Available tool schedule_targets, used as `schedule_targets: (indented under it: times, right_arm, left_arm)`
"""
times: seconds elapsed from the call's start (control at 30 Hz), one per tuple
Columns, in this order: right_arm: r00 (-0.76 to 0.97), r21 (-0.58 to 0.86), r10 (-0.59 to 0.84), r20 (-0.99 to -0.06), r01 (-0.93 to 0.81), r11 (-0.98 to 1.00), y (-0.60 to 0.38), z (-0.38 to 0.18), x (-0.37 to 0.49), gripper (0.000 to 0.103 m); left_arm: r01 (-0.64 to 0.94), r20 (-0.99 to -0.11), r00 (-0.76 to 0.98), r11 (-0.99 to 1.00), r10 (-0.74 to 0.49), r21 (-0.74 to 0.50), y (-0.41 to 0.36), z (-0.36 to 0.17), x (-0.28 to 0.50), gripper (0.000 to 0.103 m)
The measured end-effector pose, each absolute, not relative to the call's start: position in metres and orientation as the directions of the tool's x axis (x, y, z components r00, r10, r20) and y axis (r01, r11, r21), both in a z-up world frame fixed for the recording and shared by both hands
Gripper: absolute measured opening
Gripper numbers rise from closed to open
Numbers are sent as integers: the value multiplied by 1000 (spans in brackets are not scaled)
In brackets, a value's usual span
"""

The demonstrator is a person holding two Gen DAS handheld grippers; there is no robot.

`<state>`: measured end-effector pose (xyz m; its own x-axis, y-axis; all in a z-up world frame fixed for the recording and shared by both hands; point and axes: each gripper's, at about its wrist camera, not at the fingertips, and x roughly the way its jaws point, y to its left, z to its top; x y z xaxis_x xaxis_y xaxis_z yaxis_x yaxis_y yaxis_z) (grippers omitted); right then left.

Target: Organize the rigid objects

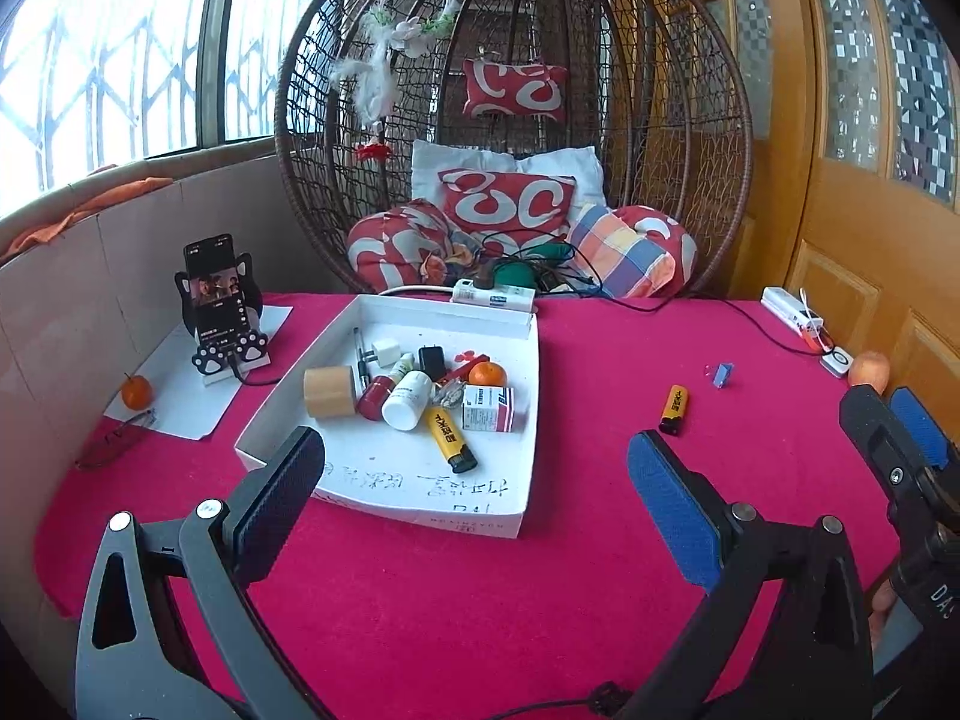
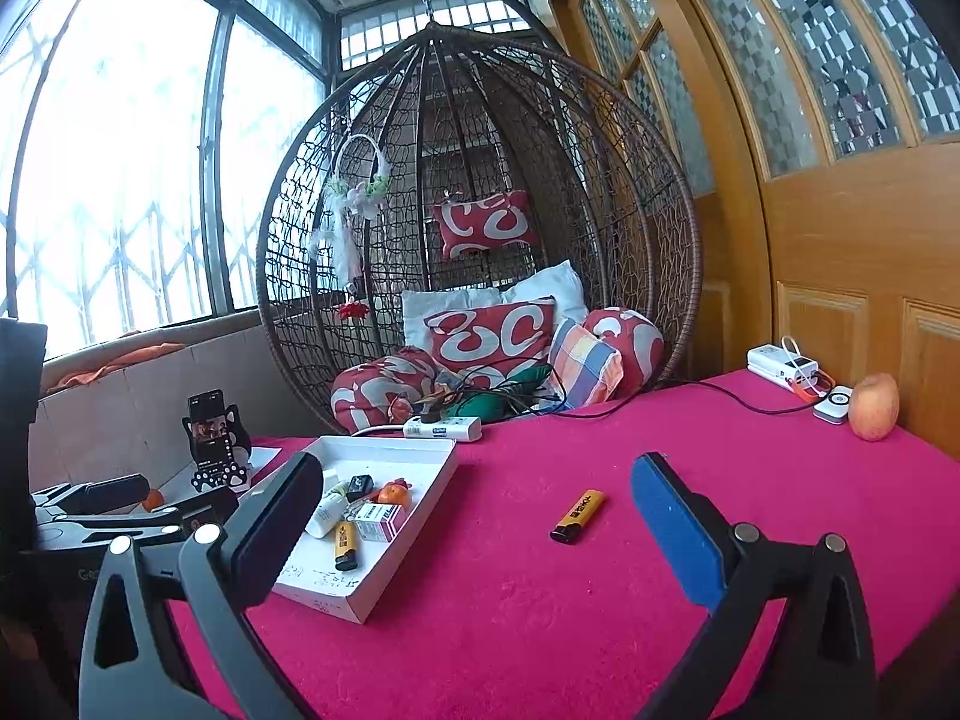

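A white tray on the red tablecloth holds a tape roll, a white bottle, a yellow lighter, a medicine box, an orange and a black charger. A second yellow lighter lies on the cloth right of the tray, with a small blue piece beyond it. My left gripper hangs open over the tray's near edge. My right gripper is open and empty, short of the loose lighter.
A phone on a paw stand and another orange sit on white paper at left, glasses nearby. An apple, a power bank and cables lie by the wooden door. A power strip and a hanging wicker chair stand behind.
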<state>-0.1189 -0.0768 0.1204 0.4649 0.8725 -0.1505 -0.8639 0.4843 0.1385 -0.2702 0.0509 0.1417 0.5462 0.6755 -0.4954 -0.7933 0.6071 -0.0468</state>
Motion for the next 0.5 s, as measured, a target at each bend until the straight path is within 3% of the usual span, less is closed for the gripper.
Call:
schedule_targets:
  times: [0.5]
  right_arm:
    - [466, 142, 869, -166, -861, 489, -76, 115, -115, 103]
  left_arm:
    - [-779, -498, 560, 625, 662, -45, 51, 138, -268, 102]
